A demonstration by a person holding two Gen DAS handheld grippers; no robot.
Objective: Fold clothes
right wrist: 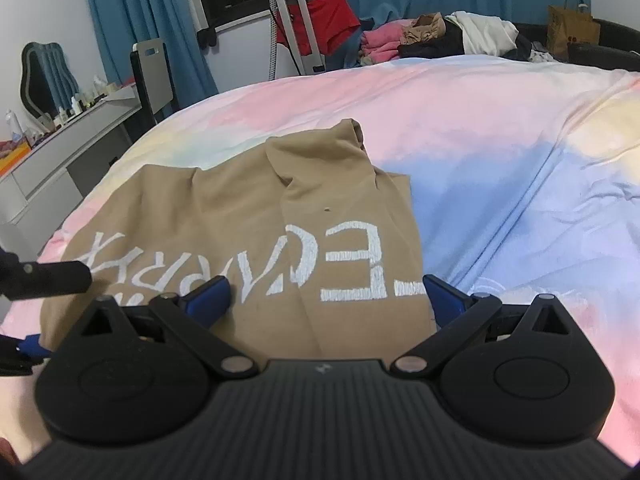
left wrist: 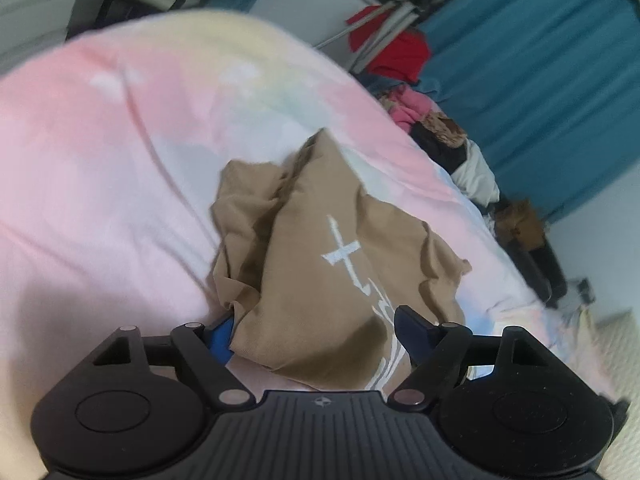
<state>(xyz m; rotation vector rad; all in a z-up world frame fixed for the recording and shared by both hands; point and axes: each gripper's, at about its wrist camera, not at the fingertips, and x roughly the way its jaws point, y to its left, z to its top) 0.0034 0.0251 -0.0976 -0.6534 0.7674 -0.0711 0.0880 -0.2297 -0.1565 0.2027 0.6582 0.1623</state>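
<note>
Now both grippers straddle the tan shirt, unclamped.

My tan shirt with white embroidered lettering, pastel pink, blue and yellow tie-dye bedspread under it, teal curtains behind, my black grippers' blue fingertips, red garment

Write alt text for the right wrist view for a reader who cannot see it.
A tan garment with white embroidered lettering lies partly folded on a pastel pink, blue and yellow bedspread, its near edge between the wide-open blue fingers of the right gripper. The left gripper shows at the left edge; a pile of clothes and teal curtains lie beyond.
</note>
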